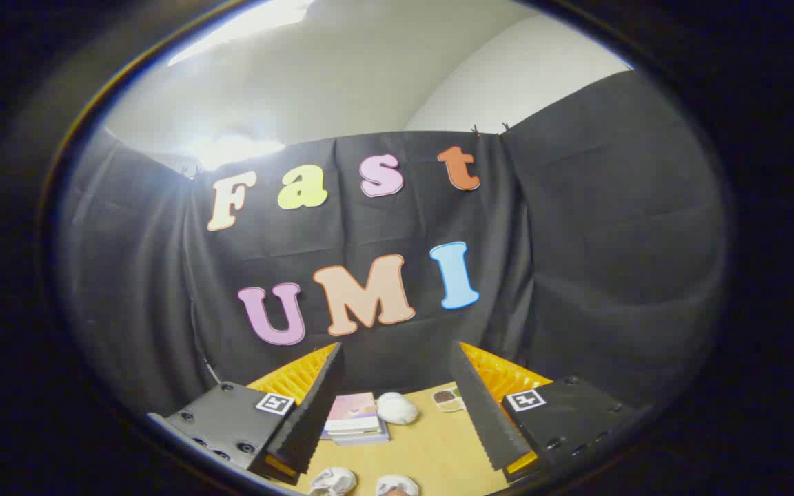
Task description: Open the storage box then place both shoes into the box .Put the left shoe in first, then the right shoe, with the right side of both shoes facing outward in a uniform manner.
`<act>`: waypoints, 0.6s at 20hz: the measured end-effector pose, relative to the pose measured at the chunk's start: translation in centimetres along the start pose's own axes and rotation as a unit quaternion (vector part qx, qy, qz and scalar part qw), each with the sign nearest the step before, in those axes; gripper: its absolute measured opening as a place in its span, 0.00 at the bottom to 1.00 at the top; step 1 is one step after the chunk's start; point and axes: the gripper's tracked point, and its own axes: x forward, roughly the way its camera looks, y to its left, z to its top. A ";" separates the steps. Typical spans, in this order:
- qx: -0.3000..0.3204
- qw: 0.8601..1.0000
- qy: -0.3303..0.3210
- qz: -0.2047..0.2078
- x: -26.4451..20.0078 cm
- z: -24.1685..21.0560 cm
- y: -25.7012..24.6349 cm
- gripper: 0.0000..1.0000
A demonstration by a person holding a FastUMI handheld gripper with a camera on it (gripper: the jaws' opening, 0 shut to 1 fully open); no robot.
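Note:
My gripper [395, 348] is held high above a tan table [431, 448] and points at the booth's black wall. Its fingers [311, 406] stand wide apart, open, with nothing between them. Near the base of the fingers two white rounded things lie low on the table, one [332, 480] on the left and one [397, 486] on the right. They may be the shoes, but too little of them shows to tell.
A stack of books [355, 417] lies on the table between the fingers, near the wall. A white rounded object [397, 408] lies beside the books, and a small flat item [449, 398] lies further right.

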 end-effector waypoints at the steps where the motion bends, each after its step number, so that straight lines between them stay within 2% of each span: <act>1: 0.002 1.000 -0.006 0.000 0.5 0.2 -0.1 0.95; 12: -0.043 0.999 -0.016 0.024 1.5 0.7 2.2 0.95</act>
